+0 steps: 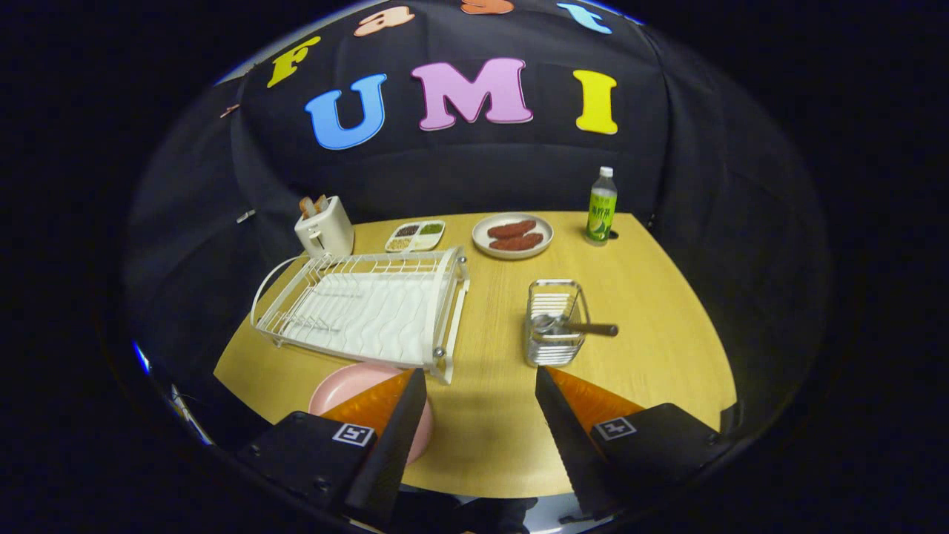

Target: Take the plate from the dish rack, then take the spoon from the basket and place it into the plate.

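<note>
Pink plate point(354, 386) on bench point(489, 437), partly under left finger, touching near corner of white dish rack point(363, 308). Spoon point(571, 325) in wire basket point(554, 322) just ahead of right finger. Gripper point(480, 386) jaws released, empty.

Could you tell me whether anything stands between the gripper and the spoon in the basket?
Nothing visible does. The open gripper hangs over bare table, and the basket stands just ahead of its fingers, with the spoon lying across its rim. The pink plate sits beside the dish rack, off that line.
</note>
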Tool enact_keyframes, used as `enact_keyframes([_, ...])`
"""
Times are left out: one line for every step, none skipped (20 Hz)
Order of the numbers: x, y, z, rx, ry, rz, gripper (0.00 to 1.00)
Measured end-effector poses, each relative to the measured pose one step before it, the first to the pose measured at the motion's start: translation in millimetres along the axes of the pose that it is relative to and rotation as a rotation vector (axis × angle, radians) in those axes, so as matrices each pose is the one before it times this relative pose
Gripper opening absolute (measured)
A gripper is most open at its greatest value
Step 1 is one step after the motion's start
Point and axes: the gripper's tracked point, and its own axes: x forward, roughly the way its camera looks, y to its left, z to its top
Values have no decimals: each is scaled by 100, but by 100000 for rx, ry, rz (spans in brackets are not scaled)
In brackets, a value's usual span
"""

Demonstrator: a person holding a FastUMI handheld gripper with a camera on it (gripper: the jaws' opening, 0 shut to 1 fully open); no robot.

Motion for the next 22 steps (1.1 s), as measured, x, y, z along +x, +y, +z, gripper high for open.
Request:
enact_keyframes([-412, -1255, 1607, -2190, -2760, -1583, 92])
enact_keyframes([-244, -1204, 1465, -1814, -2140, -1361, 92])
enact_keyframes([19, -1056, 1166, -1051, -1714, -1061, 92])
enact_keyframes([215, -989, 820, -738, -1096, -937, 92])
enact_keyframes([349, -1075, 498, -736, -405, -999, 92])
enact_keyframes([329, -1079, 76, -1137, 211, -904, 92])
enact_keyframes([589, -864, -52, -1310, 876, -449, 92])
enact_keyframes([489, -818, -214, -1442, 766, -330, 92])
enact_keyframes([733, -546, -323, -1496, 1476, -13, 93])
enact_keyframes([813, -423, -370, -1068, 1416, 426, 92])
enact_keyframes([751, -194, -316, -711, 1582, 607, 92])
enact_keyframes([746, -203, -587, -776, 1771, 778, 92])
enact_keyframes([725, -213, -565, -834, 1774, 652, 92])
enact_keyframes([885, 74, -701, -635, 1833, 1294, 90])
enact_keyframes([721, 64, -463, -348, 1370, 1258, 89])
enact_keyframes([430, 68, -490, -421, 1465, 1022, 88])
enact_keyframes([508, 148, -370, -546, 1264, 1081, 88])
enact_keyframes([574, 322, -255, -466, 824, 1102, 88])
enact_keyframes([446, 227, -254, -377, 1014, 1069, 88])
enact_keyframes([554, 255, -157, -460, 831, 1012, 88])
enact_keyframes([584, 64, -168, -516, 677, 417, 88])
enact_keyframes([598, 107, -252, -358, 1232, 256, 87])
